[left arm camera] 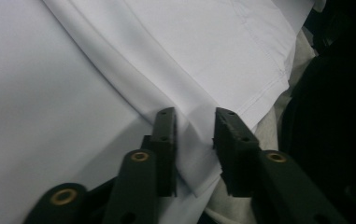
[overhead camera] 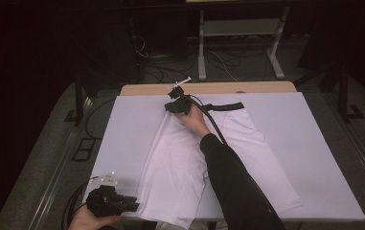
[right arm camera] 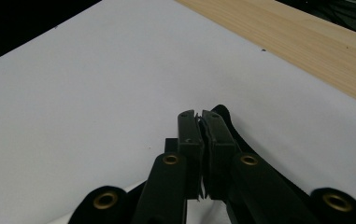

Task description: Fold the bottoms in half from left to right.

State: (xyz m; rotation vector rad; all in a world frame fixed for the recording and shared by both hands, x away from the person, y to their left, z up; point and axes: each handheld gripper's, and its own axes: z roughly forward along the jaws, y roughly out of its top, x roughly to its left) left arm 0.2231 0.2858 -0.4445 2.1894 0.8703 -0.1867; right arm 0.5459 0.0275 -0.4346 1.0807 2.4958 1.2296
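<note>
A white garment [overhead camera: 170,163] with a black waistband [overhead camera: 225,106] lies spread on the white-covered table [overhead camera: 314,143], waistband at the far end. My right gripper [overhead camera: 176,104] is at that far end, at the waistband's left corner. In the right gripper view it [right arm camera: 198,114] is shut, with a thin sliver of white cloth between the jaws and the black waistband [right arm camera: 234,128] just behind them. My left gripper [overhead camera: 130,203] is at the near left corner of the garment. In the left gripper view it [left arm camera: 194,114] stands open, its jaws either side of the garment's [left arm camera: 213,51] folded hem edge.
A wooden table edge [overhead camera: 209,88] shows beyond the white cover, also in the right gripper view [right arm camera: 306,42]. Past it stand a metal frame [overhead camera: 237,43] and floor cables [overhead camera: 165,72]. The person's dark sleeve [overhead camera: 233,187] crosses the garment's middle.
</note>
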